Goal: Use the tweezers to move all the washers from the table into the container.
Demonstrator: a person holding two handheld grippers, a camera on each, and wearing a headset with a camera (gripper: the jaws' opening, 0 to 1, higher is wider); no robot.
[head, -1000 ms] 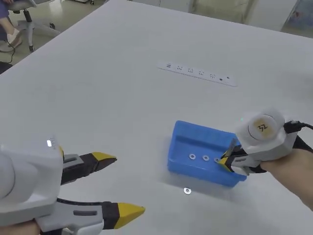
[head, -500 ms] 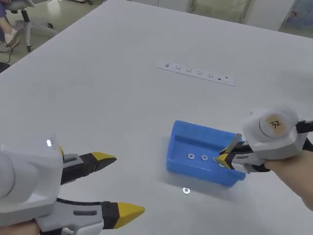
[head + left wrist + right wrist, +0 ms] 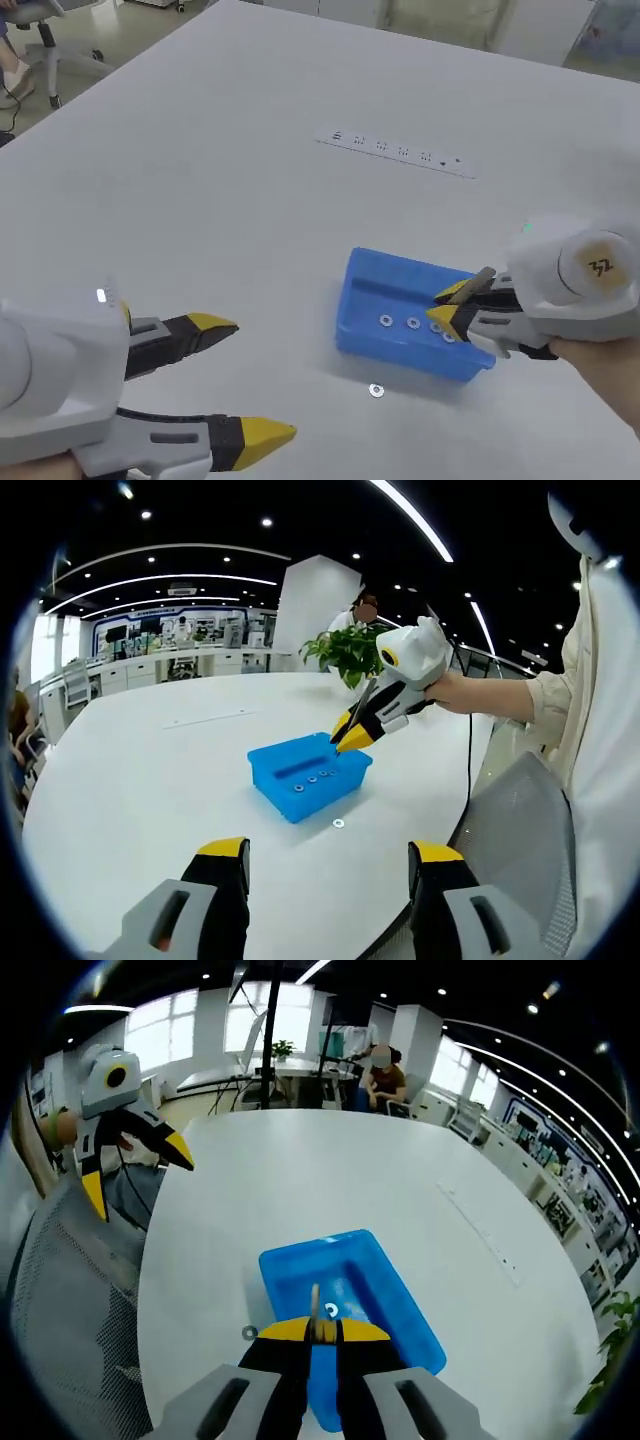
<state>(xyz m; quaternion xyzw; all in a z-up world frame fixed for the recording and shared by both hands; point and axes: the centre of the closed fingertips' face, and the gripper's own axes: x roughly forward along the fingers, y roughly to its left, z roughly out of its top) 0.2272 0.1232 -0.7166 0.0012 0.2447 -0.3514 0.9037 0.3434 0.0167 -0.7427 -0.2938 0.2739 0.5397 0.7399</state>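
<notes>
Washers (image 3: 413, 322) lie inside the blue container (image 3: 400, 268). One more washer (image 3: 376, 390) sits on the table (image 3: 200, 150), just beside the container's near wall. Over the container's right end hangs the right gripper (image 3: 448, 305), its jaws squeezed nearly together on the tweezers (image 3: 315, 1310). I cannot tell if the tweezers hold anything. Well apart to the container's left, the left gripper (image 3: 245, 377) is wide open and holds nothing.

I think the tweezers should rise over that near wall first. Then they should come straight down and pinch the washer's rim gently, since it looks flat and slippy. Bare table lies all around the container, so there is plenty of room.
</notes>
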